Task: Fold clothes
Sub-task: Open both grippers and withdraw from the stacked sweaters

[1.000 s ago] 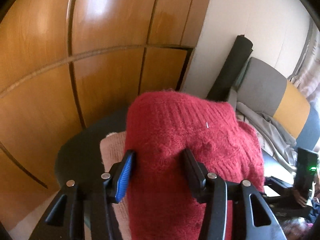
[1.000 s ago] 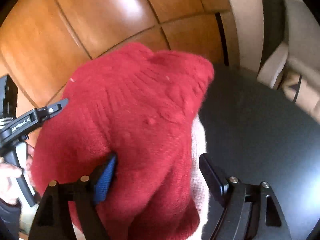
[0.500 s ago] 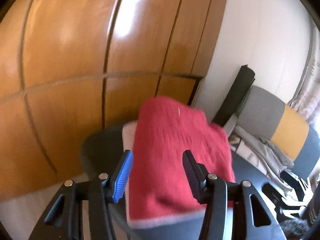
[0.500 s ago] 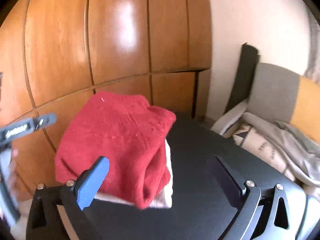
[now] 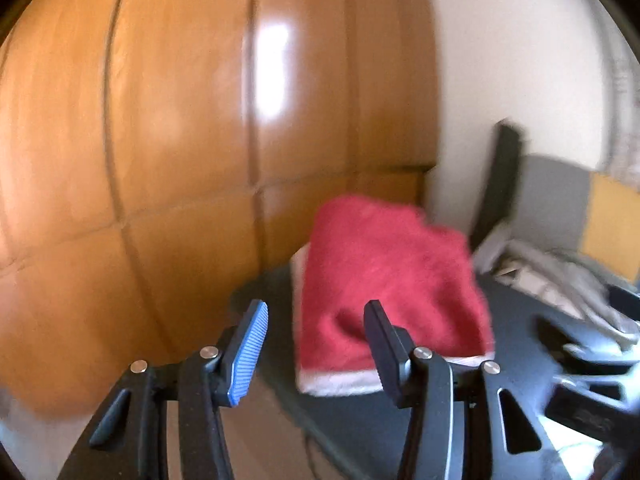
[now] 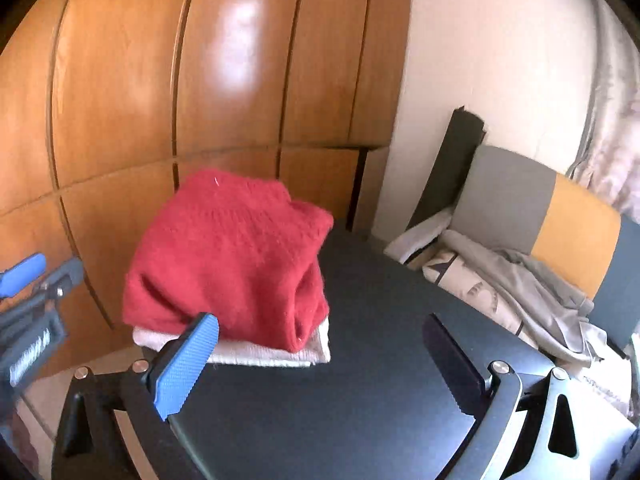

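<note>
A folded red knit sweater lies on top of a folded white garment at the far left corner of a black table. The stack also shows in the blurred left wrist view, the red sweater above the white one. My right gripper is open and empty, drawn back from the stack over the table. My left gripper is open and empty, apart from the stack's near left edge. The left gripper also appears at the left edge of the right wrist view.
Glossy wooden wardrobe doors stand right behind the table. A grey and yellow chair at the right holds a heap of pale clothes. A dark roll leans on the wall.
Both grippers let go of the red sweater and pulled back. The sweater now rests on the white garment, and both grippers stand open and farther from the stack.
</note>
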`<state>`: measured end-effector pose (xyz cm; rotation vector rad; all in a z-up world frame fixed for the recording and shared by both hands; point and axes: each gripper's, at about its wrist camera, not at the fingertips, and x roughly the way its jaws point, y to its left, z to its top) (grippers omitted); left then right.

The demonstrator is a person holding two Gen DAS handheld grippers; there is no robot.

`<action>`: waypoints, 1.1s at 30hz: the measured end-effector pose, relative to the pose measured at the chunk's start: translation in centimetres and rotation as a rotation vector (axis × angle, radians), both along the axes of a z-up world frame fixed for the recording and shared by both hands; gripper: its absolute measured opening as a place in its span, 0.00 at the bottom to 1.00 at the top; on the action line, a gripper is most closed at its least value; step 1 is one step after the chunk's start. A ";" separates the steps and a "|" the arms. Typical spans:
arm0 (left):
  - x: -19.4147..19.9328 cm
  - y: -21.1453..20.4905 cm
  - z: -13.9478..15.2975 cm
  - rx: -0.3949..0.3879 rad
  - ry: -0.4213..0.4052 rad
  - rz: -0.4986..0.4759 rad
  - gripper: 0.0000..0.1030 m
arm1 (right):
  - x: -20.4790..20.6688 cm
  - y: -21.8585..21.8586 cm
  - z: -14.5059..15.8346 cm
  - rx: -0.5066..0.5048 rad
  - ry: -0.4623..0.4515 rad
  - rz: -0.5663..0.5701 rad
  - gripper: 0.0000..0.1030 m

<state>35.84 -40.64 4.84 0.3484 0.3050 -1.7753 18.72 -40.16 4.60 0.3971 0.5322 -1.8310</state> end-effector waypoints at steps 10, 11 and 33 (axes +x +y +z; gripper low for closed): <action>0.9 -0.4 -0.5 0.065 -0.111 0.148 0.50 | 2.1 0.5 -0.4 0.052 0.043 -0.013 1.00; 1.0 -0.7 -0.5 0.078 -0.098 0.148 0.51 | 2.2 0.5 -0.4 0.053 0.043 -0.014 1.00; -0.7 -2.0 -0.1 0.156 -0.146 0.146 0.49 | 0.9 3.2 -2.9 0.106 -0.065 0.006 1.00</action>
